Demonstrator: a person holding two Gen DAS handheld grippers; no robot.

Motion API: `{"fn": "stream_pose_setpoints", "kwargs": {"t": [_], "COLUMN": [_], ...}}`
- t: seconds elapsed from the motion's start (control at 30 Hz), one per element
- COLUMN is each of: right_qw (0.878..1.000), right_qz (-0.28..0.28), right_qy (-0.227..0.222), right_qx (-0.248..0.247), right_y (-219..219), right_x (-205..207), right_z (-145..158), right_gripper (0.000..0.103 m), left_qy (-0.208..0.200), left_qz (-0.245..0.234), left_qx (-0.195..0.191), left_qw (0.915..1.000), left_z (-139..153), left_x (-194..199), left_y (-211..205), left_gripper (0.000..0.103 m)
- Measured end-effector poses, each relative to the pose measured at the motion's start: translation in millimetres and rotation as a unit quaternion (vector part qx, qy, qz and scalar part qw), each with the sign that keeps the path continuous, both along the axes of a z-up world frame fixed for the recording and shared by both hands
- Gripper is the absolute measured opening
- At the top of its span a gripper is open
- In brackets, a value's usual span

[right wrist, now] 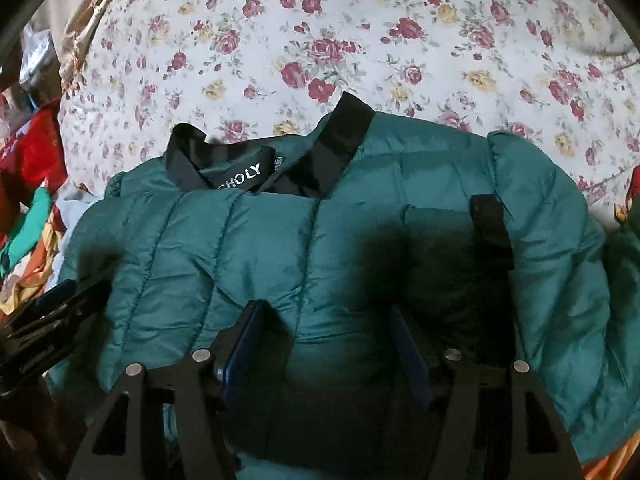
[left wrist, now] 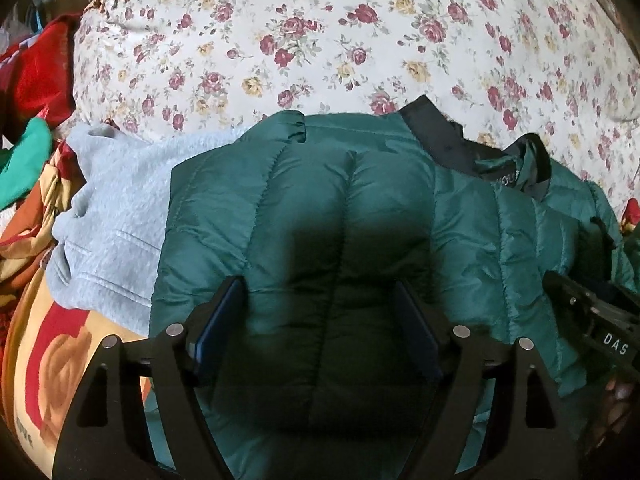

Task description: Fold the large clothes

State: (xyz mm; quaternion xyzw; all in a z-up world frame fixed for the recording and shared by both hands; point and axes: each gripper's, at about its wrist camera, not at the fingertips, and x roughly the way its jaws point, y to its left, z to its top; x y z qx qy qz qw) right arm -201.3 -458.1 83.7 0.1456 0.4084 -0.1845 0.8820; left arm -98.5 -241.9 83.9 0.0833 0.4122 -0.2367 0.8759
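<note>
Both grippers, left (left wrist: pixel 320 320) and right (right wrist: pixel 324 344), hover spread wide over the green jacket (right wrist: pixel 248 248); neither grips anything. Its collar label (right wrist: pixel 240 176) reads "HOLY"; beside the jacket lies a grey garment (left wrist: pixel 116 208).

A teal quilted puffer jacket (left wrist: pixel 320 208) of slightly glossy, smooth synthetic cloth is seen, its black collar (right wrist: pixel 344 128) matt. A pale grey fleece garment (left wrist: pixel 116 208) looks soft and napped; the floral cotton bedsheet (left wrist: pixel 320 40) matt.

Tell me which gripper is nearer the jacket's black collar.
Right. The right gripper hovers just below the black collar; the left gripper sits over the jacket's other side, near the grey sweatshirt.
</note>
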Motion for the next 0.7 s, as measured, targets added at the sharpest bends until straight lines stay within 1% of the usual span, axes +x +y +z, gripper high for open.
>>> {"fn": "stream_pose_setpoints", "kwargs": {"t": [0.13,0.27,0.37,0.43,0.5,0.57,0.63,0.7], "right_qw": [1.000,1.000,1.000,1.000,1.000,1.000,1.000,0.999], "right_qz": [0.004,0.013,0.017,0.019,0.022,0.024,0.022,0.022], "right_qy": [0.004,-0.015,-0.023,-0.013,0.014,0.021,0.022,0.025], "right_qx": [0.000,-0.004,-0.009,-0.006,-0.008,-0.003,-0.007,-0.012], "right_y": [3.9,15.4,20.5,21.4,21.6,20.0,21.3,23.4], "right_x": [-6.0,-33.0,-50.8,-55.5,-51.3,-48.4,-47.4,-47.4], "right_z": [12.5,32.1,38.3,31.4,15.6,2.7,-1.8,0.0], "right_gripper": [0.063,0.063,0.063,0.063,0.063,0.063,0.063,0.063], "left_qy": [0.001,-0.001,-0.001,-0.001,-0.002,-0.005,-0.007,-0.005], "left_qz": [0.001,0.001,0.001,0.001,0.001,0.000,-0.001,-0.003], "left_qx": [0.006,0.008,0.007,0.007,0.007,0.009,0.011,0.010], "left_qw": [1.0000,1.0000,1.0000,1.0000,1.0000,0.9999,0.9999,0.9999], "left_z": [-2.4,-2.9,-2.9,-3.7,-4.1,-5.1,-5.9,-4.2], "left_x": [0.5,0.2,0.9,1.0,1.2,-0.4,-1.5,-2.2], "left_y": [-0.7,-1.3,-1.4,-1.8,-2.1,-2.5,-3.3,-2.6], "left_gripper": [0.079,0.080,0.080,0.081,0.081,0.082,0.082,0.082]}}
